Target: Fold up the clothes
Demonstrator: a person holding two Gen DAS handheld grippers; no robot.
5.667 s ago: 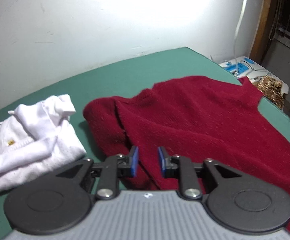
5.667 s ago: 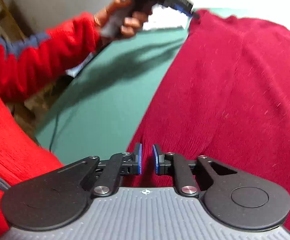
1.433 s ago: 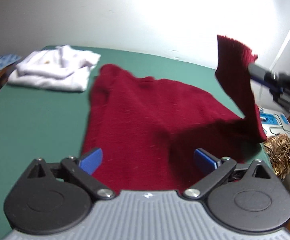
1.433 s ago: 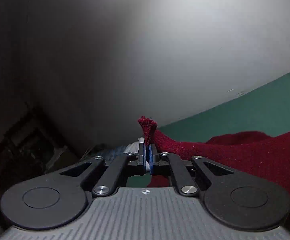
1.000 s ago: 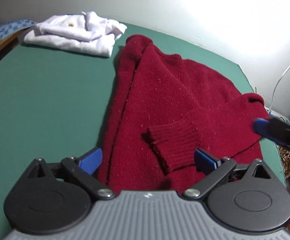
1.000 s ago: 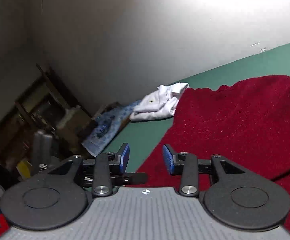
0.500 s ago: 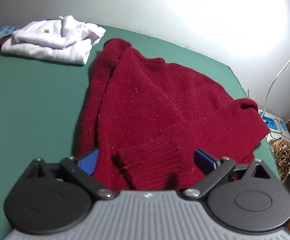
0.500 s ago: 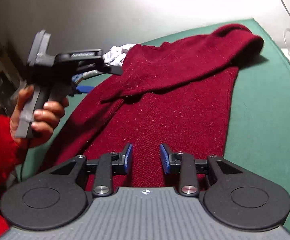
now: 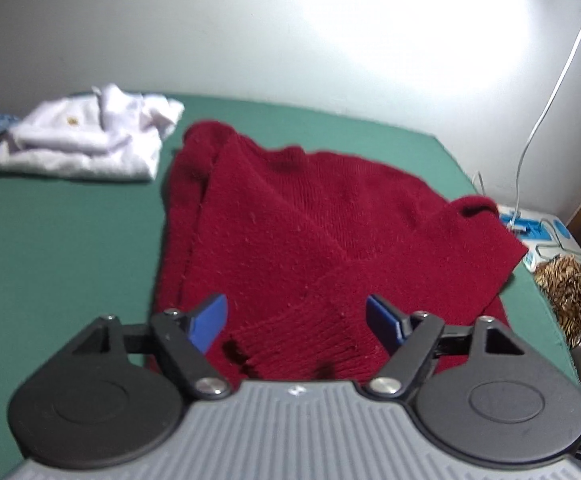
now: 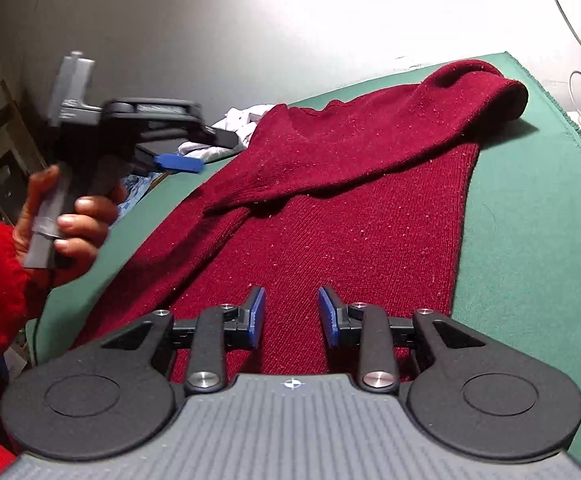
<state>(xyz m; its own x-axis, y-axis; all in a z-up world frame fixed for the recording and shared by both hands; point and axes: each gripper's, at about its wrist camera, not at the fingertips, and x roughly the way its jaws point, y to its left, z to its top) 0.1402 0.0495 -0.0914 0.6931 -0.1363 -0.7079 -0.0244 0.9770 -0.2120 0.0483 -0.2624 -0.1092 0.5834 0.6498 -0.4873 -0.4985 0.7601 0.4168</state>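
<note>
Right sleeve now lies folded across the sweater (image 9: 290,216) on the green surface (image 9: 58,240) — right tongs (image 10: 290,316) have let it go, jaws part open and empty over the hem. Left tongs (image 9: 296,320) have just been closing around the cuff (image 9: 302,340), pads not yet touching — likely regrip to straighten; white pile (image 9: 86,140) sits beside.

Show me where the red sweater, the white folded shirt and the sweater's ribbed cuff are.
red sweater (image 10: 350,240): right wrist view, middle of the knit body.
white folded shirt (image 9: 86,140): left wrist view, top of the pile on the far left of the table.
ribbed cuff (image 9: 302,340): left wrist view, ribbed sleeve end.
</note>
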